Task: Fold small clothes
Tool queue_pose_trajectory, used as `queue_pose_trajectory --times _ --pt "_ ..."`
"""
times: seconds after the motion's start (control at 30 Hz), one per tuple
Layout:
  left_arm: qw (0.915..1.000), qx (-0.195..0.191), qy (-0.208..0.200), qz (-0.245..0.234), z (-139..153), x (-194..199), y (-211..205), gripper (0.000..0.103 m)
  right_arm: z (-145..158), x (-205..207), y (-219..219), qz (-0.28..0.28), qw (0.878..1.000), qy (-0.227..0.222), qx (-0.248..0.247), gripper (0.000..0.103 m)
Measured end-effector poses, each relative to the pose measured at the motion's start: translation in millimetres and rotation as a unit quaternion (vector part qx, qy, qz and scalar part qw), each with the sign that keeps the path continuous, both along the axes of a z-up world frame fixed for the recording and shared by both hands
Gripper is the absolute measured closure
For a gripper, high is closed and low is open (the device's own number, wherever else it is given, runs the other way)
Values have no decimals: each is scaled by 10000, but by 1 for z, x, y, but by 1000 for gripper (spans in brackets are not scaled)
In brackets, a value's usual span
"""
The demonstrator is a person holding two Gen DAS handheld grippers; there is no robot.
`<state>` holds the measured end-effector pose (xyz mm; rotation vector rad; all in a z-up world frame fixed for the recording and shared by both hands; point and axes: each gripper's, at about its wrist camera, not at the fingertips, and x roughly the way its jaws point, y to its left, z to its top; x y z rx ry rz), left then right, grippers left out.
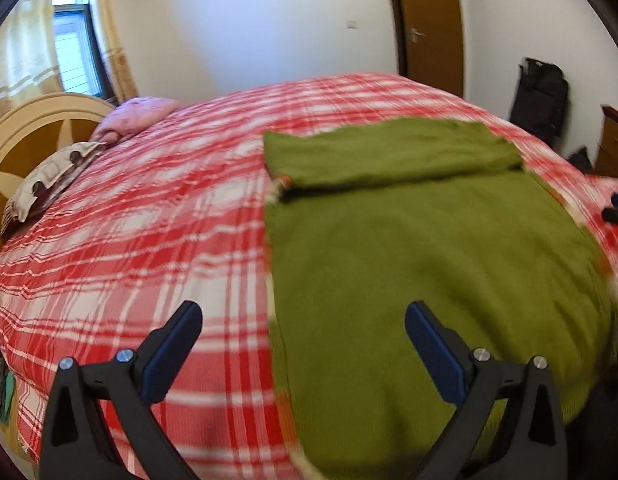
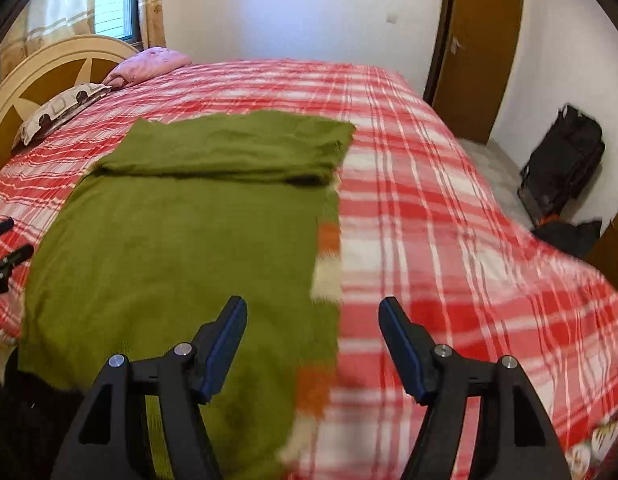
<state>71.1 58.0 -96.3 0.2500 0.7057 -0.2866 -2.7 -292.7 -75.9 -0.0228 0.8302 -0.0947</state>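
Note:
A green knitted garment (image 1: 429, 264) lies flat on the red and white plaid bedspread (image 1: 149, 220), its far end folded back over itself. It also shows in the right wrist view (image 2: 181, 248), with orange and cream patches along its right edge. My left gripper (image 1: 303, 312) is open and empty above the garment's near left edge. My right gripper (image 2: 313, 308) is open and empty above the garment's near right edge. The right gripper's tips show at the far right of the left wrist view (image 1: 617, 208).
Two pillows (image 1: 57, 176) lie by the wooden headboard (image 1: 25, 128) at the left. A brown door (image 2: 477, 40) and a black bag (image 2: 565, 156) stand against the far right wall. The bedspread (image 2: 449, 240) drops off at the right edge.

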Motion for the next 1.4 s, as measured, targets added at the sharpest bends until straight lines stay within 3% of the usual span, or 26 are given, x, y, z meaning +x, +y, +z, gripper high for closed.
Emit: queue_pose_trajectory --times 0.27,0.43,0.5,0.6,0.77,0.87,0.97,1.1,1.13,1.17,1.2,1.27,1.4 --pt "9960 -241 725 -462 -19 -34 10 0 -25 -48 0 -62 9939 625 912 34" --pt "9923 -388 1069 -482 -33 -52 22 0 -41 -69 18 33 9871 976 1271 34" --pt "9885 -616 1314 -423 -39 -54 29 0 -47 -71 21 39 9834 1128 1422 34" --pt "9814 -960 1618 -387 -47 -55 39 0 -50 -72 30 110 9828 1164 1430 34" --pt "9782 -1016 1729 -531 -52 -58 31 3 -63 -68 45 222 9792 1386 1465 34" --pt "9770 -880 1829 -656 -58 -59 23 16 -77 -66 51 129 9805 1594 1142 34" --pt "9722 -842 2058 -728 -66 -58 21 35 -89 -65 48 22 9761 1729 1314 34" --pt "9684 -815 2221 -789 -73 -58 17 50 -99 -64 54 117 9746 1852 1257 34" --pt "9683 -803 2228 -798 -73 -58 16 56 -102 -64 54 143 9727 1896 1334 46" --pt "9683 -805 2225 -806 -74 -58 16 63 -105 -64 52 181 9706 1918 1444 73" --pt "9675 -834 2244 -815 -74 -58 16 67 -109 -63 51 165 9682 1975 1528 82" --pt "9657 -888 2303 -800 -77 -56 15 78 -110 -64 46 117 9663 1971 1654 88" --pt "9634 -1000 2342 -842 -77 -57 14 89 -103 -65 40 158 9663 1830 1804 97"
